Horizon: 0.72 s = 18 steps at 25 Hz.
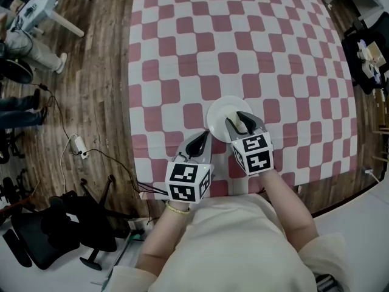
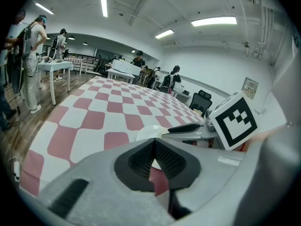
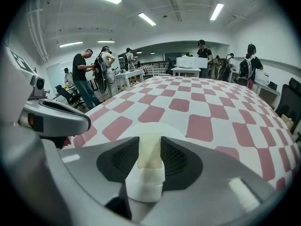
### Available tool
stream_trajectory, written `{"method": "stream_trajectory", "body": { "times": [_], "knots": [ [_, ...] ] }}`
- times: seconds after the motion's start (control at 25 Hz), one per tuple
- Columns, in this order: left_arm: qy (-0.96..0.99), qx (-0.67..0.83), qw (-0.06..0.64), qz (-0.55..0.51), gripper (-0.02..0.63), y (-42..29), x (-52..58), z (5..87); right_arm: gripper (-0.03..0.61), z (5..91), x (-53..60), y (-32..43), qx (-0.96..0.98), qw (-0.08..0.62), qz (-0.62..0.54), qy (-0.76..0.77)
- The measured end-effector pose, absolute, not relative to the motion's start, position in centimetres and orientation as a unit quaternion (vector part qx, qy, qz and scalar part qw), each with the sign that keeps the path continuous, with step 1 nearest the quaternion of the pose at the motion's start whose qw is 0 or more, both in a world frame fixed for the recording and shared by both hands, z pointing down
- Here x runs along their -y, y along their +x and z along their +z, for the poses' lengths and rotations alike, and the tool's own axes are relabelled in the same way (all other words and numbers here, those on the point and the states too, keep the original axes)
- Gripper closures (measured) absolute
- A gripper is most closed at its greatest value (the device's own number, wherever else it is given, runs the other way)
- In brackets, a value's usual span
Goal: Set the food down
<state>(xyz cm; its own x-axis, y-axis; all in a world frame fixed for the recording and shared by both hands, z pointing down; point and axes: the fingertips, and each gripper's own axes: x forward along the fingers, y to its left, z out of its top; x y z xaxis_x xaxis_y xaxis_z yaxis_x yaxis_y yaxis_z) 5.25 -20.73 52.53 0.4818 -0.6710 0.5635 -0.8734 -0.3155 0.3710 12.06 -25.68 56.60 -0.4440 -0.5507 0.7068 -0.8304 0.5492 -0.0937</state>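
Fingers: right gripper (image 1: pixel 237 120) clamped on pale food piece (image 3: pixel 149 155) over white plate (image 1: pixel 219 107) | left gripper (image 1: pixel 202 139) closed, empty, beside plate.

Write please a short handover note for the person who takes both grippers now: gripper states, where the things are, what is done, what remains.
Left gripper: shut, empty, beside the white plate, above the checked tablecloth.
Right gripper: shut on the pale food piece, over the plate.
Done: the food is at the plate.
Left: probably lower it, open the jaws, withdraw. Whether the food touches the plate cannot be told.
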Motion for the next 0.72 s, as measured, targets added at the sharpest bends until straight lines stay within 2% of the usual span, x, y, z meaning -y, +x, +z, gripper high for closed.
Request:
{"method": "stream_trajectory", "body": {
  "times": [0.72],
  "knots": [
    [0.8,0.476,0.33,0.159,0.614,5.1,21.4,52.9,0.428,58.3,26.1,11.5,0.814,0.345,0.214,0.416]
  ]
}}
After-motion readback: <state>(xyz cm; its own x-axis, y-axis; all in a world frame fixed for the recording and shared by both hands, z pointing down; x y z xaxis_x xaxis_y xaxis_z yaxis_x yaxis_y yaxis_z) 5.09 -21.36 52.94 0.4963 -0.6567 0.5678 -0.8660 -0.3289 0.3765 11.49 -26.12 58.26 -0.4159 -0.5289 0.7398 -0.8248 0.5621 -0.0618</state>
